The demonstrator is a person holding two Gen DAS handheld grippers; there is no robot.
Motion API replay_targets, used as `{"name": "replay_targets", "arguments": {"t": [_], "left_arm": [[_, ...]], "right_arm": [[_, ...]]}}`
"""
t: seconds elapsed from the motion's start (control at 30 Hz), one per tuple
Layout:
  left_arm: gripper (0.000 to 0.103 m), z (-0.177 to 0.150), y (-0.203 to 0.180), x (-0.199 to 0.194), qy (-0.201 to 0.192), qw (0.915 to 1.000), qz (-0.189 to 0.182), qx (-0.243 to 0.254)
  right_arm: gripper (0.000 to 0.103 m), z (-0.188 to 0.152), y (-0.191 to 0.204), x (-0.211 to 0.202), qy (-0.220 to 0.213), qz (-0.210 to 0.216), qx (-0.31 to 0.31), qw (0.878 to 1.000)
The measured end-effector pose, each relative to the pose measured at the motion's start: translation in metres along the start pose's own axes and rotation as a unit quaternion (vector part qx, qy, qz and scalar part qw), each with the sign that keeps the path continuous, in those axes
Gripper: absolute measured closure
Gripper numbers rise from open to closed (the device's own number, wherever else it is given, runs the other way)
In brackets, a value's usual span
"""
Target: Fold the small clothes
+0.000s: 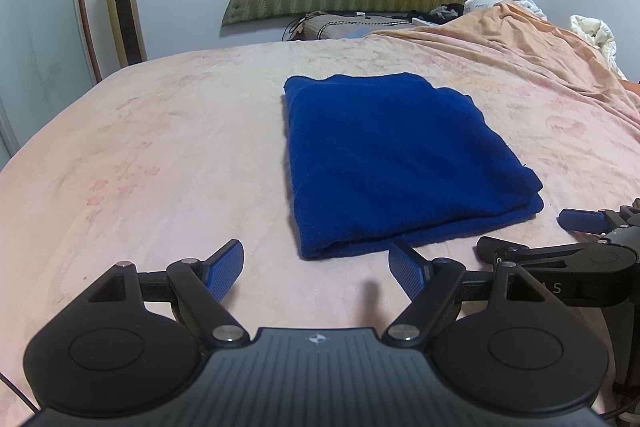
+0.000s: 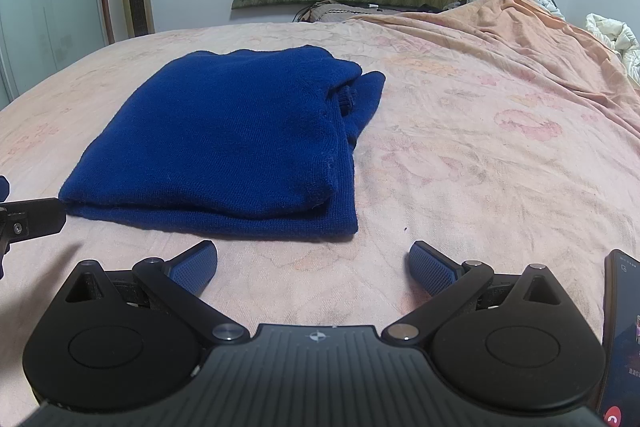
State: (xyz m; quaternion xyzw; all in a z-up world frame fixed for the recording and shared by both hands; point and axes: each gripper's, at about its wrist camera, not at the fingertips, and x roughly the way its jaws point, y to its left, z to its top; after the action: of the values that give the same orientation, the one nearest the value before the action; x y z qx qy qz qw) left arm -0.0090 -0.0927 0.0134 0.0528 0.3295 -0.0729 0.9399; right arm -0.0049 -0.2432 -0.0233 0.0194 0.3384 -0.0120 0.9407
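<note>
Lying folded on the bed (image 1: pixel 160 147), the blue sweater (image 1: pixel 396 163) is just beyond both grippers and touches neither. The left gripper (image 1: pixel 316 267) has its jaws wide apart and empty; the near edge of the sweater is just past its right fingertip. The right gripper (image 2: pixel 312 263) also has wide, empty jaws, with the sweater far-left of them. Both grippers point down toward the bed, side by side. A phone (image 2: pixel 620 339) is at the right edge.
</note>
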Motion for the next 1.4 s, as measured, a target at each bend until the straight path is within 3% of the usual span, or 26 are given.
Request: {"name": "replay_targets", "arguments": {"t": [1.4], "left_arm": [[0.023, -0.0007, 0.0050, -0.0029, 0.002, 1.0000, 0.002, -0.008]], "right_arm": [[0.000, 0.0001, -0.0003, -0.0003, 0.000, 0.000, 0.000, 1.000]]}}
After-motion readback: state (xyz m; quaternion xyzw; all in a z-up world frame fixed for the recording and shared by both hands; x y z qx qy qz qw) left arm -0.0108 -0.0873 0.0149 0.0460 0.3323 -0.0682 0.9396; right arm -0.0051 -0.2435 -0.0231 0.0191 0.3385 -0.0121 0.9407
